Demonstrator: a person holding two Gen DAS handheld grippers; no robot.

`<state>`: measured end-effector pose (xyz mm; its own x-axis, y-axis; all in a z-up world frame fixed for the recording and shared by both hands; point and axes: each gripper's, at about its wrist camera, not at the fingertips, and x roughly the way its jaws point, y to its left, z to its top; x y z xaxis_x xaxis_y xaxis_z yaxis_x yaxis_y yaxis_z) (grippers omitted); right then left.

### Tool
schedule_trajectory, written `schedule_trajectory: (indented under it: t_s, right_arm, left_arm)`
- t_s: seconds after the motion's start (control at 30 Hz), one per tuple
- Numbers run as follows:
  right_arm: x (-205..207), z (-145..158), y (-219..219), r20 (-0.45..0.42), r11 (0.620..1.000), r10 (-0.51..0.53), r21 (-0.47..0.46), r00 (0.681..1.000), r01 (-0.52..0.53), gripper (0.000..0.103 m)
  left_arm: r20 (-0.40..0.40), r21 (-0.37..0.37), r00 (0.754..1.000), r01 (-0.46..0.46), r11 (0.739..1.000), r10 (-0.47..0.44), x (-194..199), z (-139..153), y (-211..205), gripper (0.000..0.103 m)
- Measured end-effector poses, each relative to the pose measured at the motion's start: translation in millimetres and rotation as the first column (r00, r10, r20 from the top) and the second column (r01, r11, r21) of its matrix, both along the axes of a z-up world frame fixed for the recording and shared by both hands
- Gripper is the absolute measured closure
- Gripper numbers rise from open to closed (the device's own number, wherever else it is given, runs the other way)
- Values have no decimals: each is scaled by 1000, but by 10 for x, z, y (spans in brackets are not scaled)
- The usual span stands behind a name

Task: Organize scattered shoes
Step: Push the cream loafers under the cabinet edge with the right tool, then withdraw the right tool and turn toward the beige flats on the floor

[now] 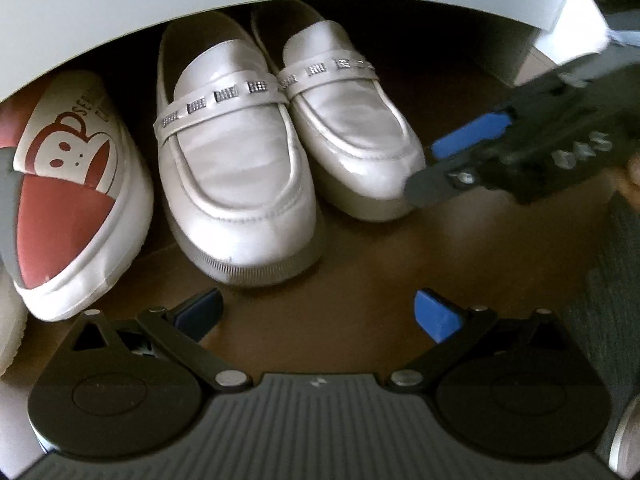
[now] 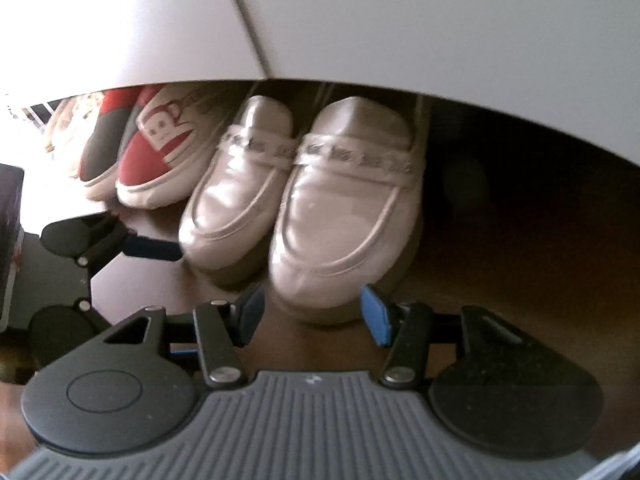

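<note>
Two white loafers (image 1: 236, 184) (image 1: 344, 128) sit side by side under a white cabinet (image 1: 120, 12), just ahead of both grippers. The left gripper (image 1: 318, 314) gapes wide, holding nothing. The right gripper (image 2: 312, 312) stands half open, its pads flanking the nearer loafer's (image 2: 340, 216) toe without visibly pressing. Pulling back carelessly could drag that toe and skew the pair. Left of the loafers are two red-and-white slip-ons (image 2: 160, 160) (image 2: 100, 152), with a pale shoe (image 2: 64, 128) beyond.

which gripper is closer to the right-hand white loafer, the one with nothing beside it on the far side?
Right. The right gripper sits at the toe of that loafer, open jaws flanking its tip. The left gripper hangs open in front of the other loafer, one shoe over.
</note>
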<state>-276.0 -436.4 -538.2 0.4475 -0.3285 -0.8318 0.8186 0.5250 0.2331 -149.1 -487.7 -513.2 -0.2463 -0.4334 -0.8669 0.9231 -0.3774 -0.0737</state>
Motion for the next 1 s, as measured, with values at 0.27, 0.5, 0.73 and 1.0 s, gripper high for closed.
schedule_trajectory:
  t_s: [0.27,0.5,0.73,1.0]
  right_arm:
    - [13,-65,36,5,997,-78,-7,997,78,47]
    - [-58,38,93,0,995,-94,-27,996,94,52]
    - [-167,120,110,6,993,-113,-32,994,113,51]
    - [-115,255,198,60,993,-111,-22,992,113,46]
  left_arm:
    - [-11,-1,1000,27,1000,-27,219,135,223,0]
    - [-36,-45,985,167,985,-169,-99,134,137,0]
    - [-67,-72,993,96,993,-100,-61,232,22,0]
    - [35,-105,998,57,993,-54,575,600,371,0]
